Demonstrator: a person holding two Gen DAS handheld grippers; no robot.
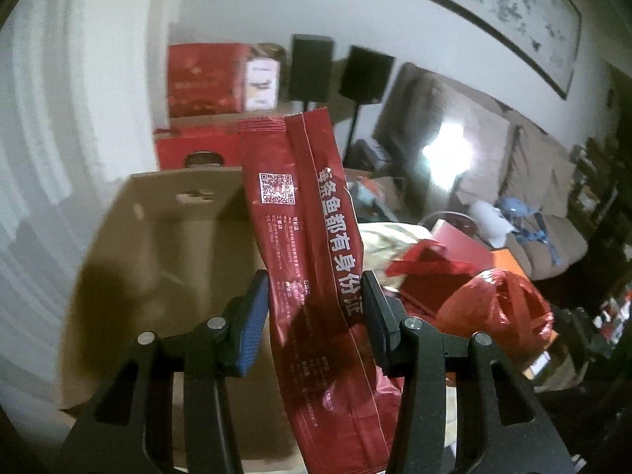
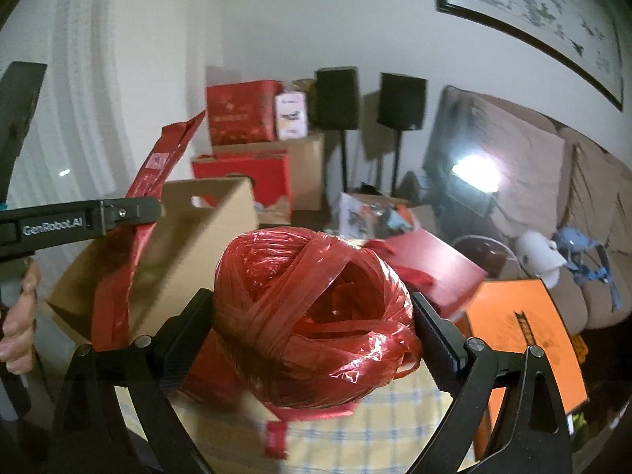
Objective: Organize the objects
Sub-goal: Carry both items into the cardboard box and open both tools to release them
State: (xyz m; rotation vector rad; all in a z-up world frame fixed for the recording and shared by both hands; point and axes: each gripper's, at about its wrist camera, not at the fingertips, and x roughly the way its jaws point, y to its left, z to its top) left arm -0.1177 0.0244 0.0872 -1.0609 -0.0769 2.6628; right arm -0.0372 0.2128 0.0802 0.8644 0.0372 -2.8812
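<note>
- Right wrist view: open brown cardboard box (image 2: 166, 252) stands left of and beyond both tongs, nearer the left.
- Right tongs (image 2: 316, 312) clamp the red plastic-twine ball (image 2: 316, 312), jaws wide.
- Left tongs (image 1: 316, 312) pinch the long red foil packet (image 1: 304, 237), upright, jaws partly closed.

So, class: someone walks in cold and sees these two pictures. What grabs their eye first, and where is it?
The ball of red plastic twine fills the middle of the right wrist view, clamped in the right gripper. A long red packet with white lettering stands up in the left gripper, before an open cardboard box.
</note>
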